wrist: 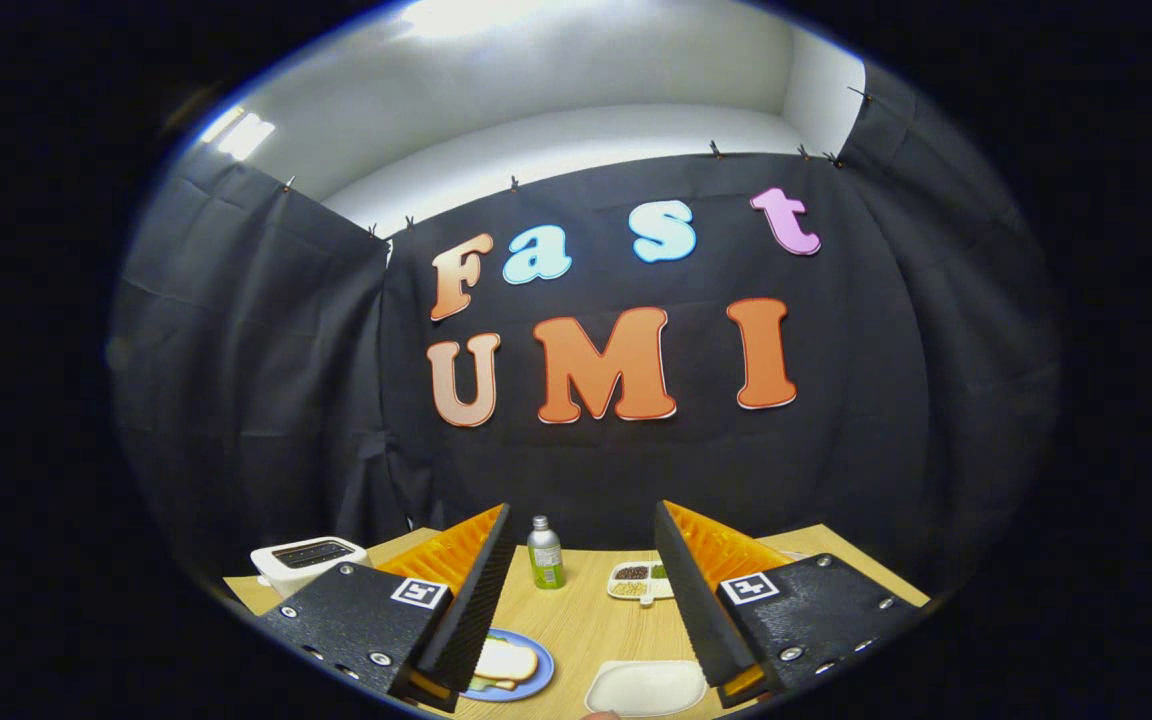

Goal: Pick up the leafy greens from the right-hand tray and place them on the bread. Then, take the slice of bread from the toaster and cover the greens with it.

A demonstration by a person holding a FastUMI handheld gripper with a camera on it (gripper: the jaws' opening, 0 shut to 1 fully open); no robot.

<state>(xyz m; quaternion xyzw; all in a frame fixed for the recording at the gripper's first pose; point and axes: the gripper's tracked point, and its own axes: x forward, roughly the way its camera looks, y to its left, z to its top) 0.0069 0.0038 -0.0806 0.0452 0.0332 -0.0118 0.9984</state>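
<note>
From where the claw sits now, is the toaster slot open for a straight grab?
Probably yes. The claw is open and holds nothing, raised above the table. The toaster stands beyond its left finger with nothing over its top slot. I cannot tell whether bread sits inside.

We see a staged recording booth rather than a real kitchen: black cloth (266, 370) clipped up as walls, with a plain white wall and ceiling above it. A wooden table (586, 620) carries kitchen props, a white toaster (306, 562) near its left edge and a small bottle (544, 553) toward its far edge.
</note>
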